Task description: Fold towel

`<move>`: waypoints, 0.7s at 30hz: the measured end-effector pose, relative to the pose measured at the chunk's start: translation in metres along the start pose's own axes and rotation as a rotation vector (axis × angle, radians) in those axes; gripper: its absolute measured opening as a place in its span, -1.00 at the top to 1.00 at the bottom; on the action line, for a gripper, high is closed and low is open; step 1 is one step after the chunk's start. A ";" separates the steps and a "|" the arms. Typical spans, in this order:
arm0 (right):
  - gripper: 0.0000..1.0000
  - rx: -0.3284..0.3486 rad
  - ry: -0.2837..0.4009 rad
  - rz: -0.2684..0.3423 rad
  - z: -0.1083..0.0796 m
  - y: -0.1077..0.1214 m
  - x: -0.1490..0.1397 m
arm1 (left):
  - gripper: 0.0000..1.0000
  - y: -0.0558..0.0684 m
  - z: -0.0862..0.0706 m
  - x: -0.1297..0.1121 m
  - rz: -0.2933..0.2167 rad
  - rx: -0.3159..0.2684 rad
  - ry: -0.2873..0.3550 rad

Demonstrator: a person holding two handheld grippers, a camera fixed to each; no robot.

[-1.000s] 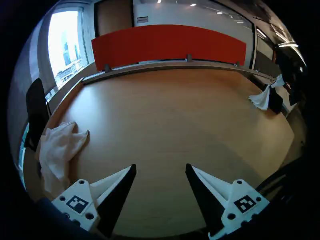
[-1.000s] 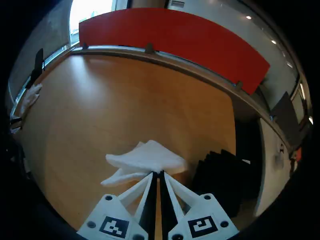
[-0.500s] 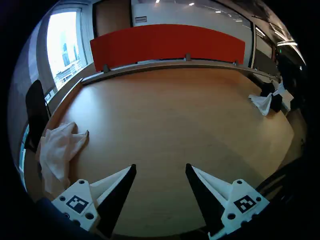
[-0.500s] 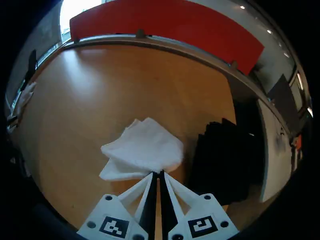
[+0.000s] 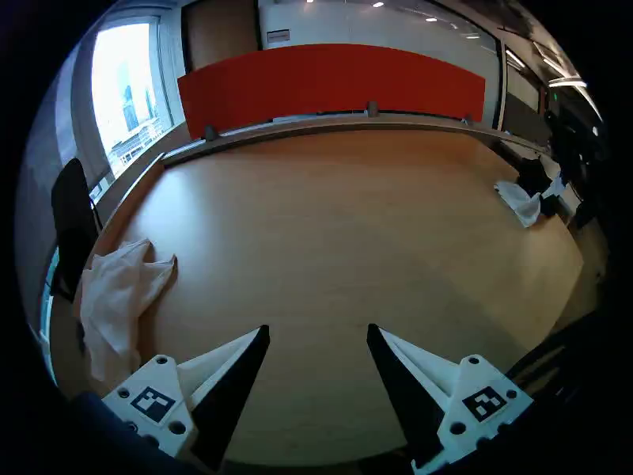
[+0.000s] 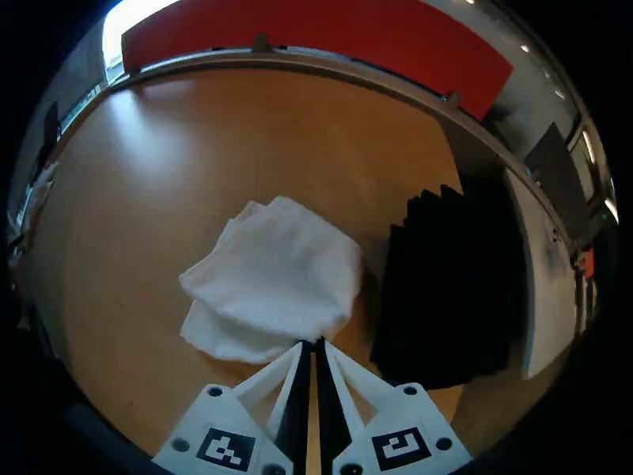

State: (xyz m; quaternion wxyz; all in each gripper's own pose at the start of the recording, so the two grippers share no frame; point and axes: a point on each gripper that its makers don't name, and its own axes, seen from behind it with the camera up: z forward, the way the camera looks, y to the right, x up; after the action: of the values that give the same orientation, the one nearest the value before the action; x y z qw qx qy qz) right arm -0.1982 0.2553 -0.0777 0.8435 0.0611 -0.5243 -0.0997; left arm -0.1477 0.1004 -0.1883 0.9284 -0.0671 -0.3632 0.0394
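Folded white towel (image 6: 273,277) lying on wooden surface (image 6: 142,174), near edge pinched in right gripper (image 6: 315,347), clamped together. Just beside, black stack (image 6: 451,293). Well apart, left gripper (image 5: 317,328) spread wide, empty, near cream cloth (image 5: 115,293).

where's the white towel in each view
Left gripper view: the white towel is small, at the far right edge of the table.
Right gripper view: it lies at centre, its near edge at the shut jaws of the right gripper.
Shared landmark: the red panel along the table's far edge.
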 end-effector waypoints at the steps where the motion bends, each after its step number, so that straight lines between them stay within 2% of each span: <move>1: 0.91 -0.005 -0.005 0.003 0.001 0.001 -0.002 | -0.83 0.000 0.000 0.000 0.000 0.000 -0.001; 21: 0.90 -0.064 -0.062 0.066 0.024 0.018 -0.039 | -0.83 0.007 -0.002 -0.005 0.007 0.007 -0.021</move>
State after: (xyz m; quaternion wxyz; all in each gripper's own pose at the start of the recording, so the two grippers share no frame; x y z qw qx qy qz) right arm -0.2346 0.2816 -0.0971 0.8310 0.0139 -0.5486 -0.0905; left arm -0.1501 0.1061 -0.1937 0.9247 -0.0645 -0.3725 0.0445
